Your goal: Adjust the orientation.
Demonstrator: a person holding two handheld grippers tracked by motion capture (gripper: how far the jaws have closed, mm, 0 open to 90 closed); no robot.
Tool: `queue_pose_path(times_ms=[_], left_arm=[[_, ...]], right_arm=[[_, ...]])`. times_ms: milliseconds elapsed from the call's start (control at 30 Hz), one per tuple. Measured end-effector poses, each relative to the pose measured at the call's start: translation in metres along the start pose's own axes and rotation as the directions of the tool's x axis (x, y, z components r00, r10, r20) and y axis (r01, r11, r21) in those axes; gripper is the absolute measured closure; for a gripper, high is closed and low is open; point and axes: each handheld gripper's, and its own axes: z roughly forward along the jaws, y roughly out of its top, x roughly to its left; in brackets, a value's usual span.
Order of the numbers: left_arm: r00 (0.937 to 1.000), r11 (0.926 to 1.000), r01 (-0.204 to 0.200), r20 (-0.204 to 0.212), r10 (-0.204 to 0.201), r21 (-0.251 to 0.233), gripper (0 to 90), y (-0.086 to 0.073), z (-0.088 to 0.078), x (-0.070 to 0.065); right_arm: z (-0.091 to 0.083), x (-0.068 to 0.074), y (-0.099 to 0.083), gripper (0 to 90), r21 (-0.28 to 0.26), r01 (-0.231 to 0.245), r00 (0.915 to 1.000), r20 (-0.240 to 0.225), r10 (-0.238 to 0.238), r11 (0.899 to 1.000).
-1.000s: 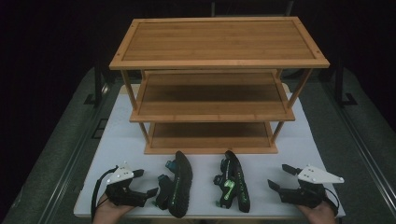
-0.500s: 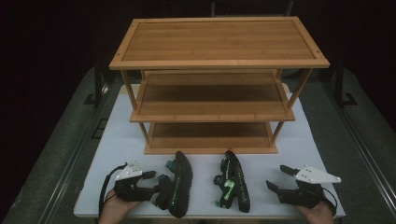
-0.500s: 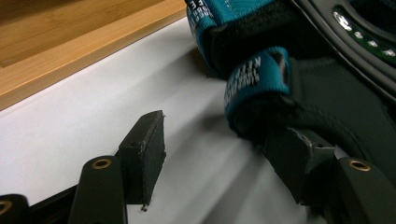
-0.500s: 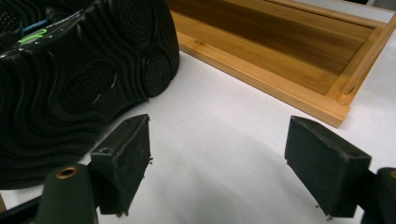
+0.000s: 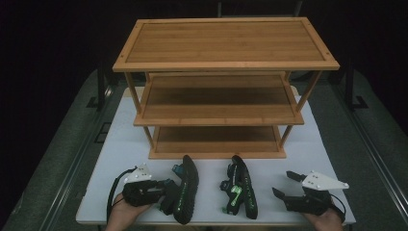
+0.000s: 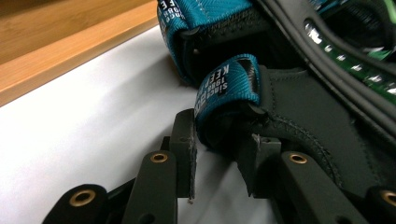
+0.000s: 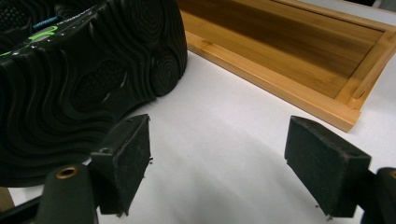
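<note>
A three-tier bamboo shelf rack point(image 5: 225, 91) stands at the centre of the white table point(image 5: 120, 144) in the high view, its bottom tier close to the table surface. Just below it, in the lower middle of the frame, lie two black sandals with teal straps and green accents: the left black sandal point(image 5: 186, 195) and the right black sandal point(image 5: 243, 192), each on its side, near each other but apart.

At the lower left, the left gripper point(image 5: 166, 195) is held by a hand point(image 5: 126, 211) and reaches into the left black sandal. In the left gripper view its jaws stand partly apart, straddling the teal heel strap point(image 6: 227, 86) with white lettering; whether the pads actually press it, I cannot tell.

At the lower right, the right gripper point(image 5: 285, 185) sits in the other hand point(image 5: 327, 219), jaws spread wide, nothing between them. In the right gripper view the right sandal's black tread sole point(image 7: 79, 74) lies just beside its left jaw.
</note>
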Motion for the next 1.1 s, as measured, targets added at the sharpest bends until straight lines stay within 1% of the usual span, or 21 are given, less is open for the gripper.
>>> queue_pose_path(times_ms=[200, 267, 333, 533, 633, 733, 800, 900, 1000, 1033, 1067, 1100], left_arm=[[0.9996, 0.9996, -0.002, 0.026, 0.003, -0.029, 67.7, 0.006, -0.003, -0.004], [0.9993, 0.9996, -0.003, 0.037, 0.004, -0.028, 68.6, 0.008, -0.004, -0.004], [0.9992, 0.9996, -0.006, 0.04, 0.007, -0.027, 69.3, 0.01, -0.005, -0.005], [0.9981, 0.9989, 0.003, 0.062, 0.0, -0.046, 69.4, 0.015, -0.007, -0.007], [0.9976, 0.9982, -0.011, 0.068, 0.015, -0.058, 69.2, 0.019, -0.007, -0.01], [0.9964, 0.9966, -0.04, 0.071, 0.045, -0.073, 69.1, 0.023, -0.006, -0.014], [0.9957, 0.9958, -0.042, 0.079, 0.048, -0.082, 69.2, 0.026, -0.005, -0.016], [0.9946, 0.9958, -0.057, 0.082, 0.063, -0.071, 69.1, 0.029, 0.001, -0.018], [0.9939, 0.9957, -0.083, 0.069, 0.086, -0.042, 67.1, 0.031, 0.013, -0.023], [0.9939, 0.9962, -0.074, 0.079, 0.078, -0.045, 65.8, 0.031, 0.016, -0.024], [0.9936, 0.9965, -0.06, 0.092, 0.065, -0.058, 62.7, 0.031, 0.018, -0.024], [0.9933, 0.9964, -0.052, 0.1, 0.058, -0.068, 62.1, 0.032, 0.02, -0.025]], right_arm=[[-0.001, 0.0, 0.0, 21.9, -0.002, -0.003, 1.0, 0.002, 0.003, 1.0], [-0.001, 0.0, 0.0, 22.0, -0.003, -0.001, 1.0, 0.002, 0.001, 1.0], [-0.001, 0.0, 0.0, 21.9, -0.003, 0.0, 1.0, 0.004, 0.0, 1.0], [-0.002, 0.0, 0.0, 22.0, -0.005, 0.001, 1.0, 0.009, -0.001, 1.0], [-0.002, 0.0, 0.001, 21.9, -0.005, 0.0, 1.0, 0.01, 0.0, 1.0], [-0.002, 0.001, 0.001, 21.9, -0.008, 0.001, 0.9999, 0.011, -0.001, 1.0], [-0.003, 0.0, 0.001, 21.9, -0.011, 0.003, 0.9999, 0.013, -0.002, 1.0], [-0.004, 0.0, 0.001, 21.9, -0.015, 0.003, 0.9999, 0.016, -0.002, 1.0], [-0.004, 0.0, 0.001, 21.9, -0.015, 0.003, 0.9999, 0.014, -0.003, 1.0], [-0.004, 0.0, 0.001, 21.9, -0.016, 0.004, 0.9999, 0.014, -0.004, 1.0], [-0.004, 0.0, 0.001, 22.0, -0.016, 0.005, 0.9999, 0.013, -0.004, 1.0], [-0.004, 0.0, 0.001, 22.0, -0.017, 0.005, 0.9999, 0.013, -0.005, 1.0]])
